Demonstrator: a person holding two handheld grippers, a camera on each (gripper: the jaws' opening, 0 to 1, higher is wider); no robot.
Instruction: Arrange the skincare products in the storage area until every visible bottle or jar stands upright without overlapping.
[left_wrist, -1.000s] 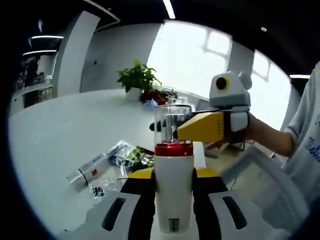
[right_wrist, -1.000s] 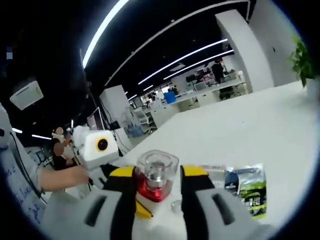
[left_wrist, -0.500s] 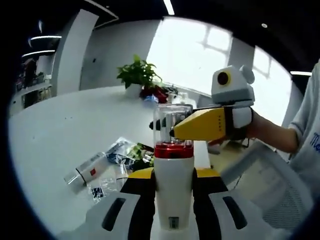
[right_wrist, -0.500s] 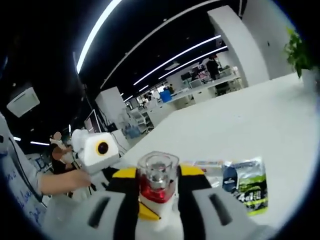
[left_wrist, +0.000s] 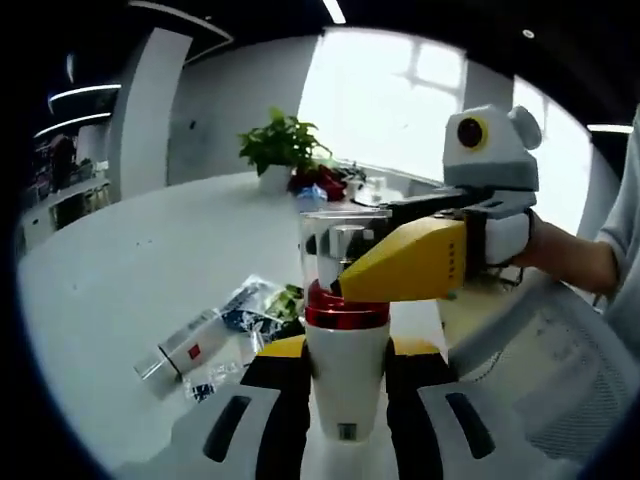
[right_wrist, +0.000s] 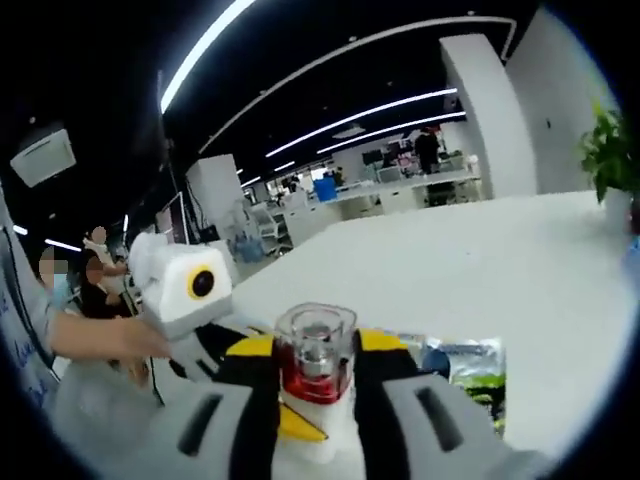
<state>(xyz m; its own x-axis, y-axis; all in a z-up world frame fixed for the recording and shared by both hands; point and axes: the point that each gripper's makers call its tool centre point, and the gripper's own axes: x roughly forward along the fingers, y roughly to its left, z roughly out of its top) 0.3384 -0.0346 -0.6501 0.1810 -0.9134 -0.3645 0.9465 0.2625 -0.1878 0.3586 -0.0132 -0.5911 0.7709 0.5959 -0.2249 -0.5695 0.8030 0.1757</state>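
So the big white table (left_wrist: 120, 280) hasn't changed, and the sachets (left_wrist: 250, 305) and small tube (left_wrist: 180, 345) are still flat on the near left. What changed: the right gripper (left_wrist: 345, 285) moved closer over half a second, jaws pinched on the clear cap (left_wrist: 335, 245), while the left gripper (left_wrist: 345, 400) clamps the pump bottle (left_wrist: 345, 375) upright midair. I'd guess it's getting steadied before being stood down.
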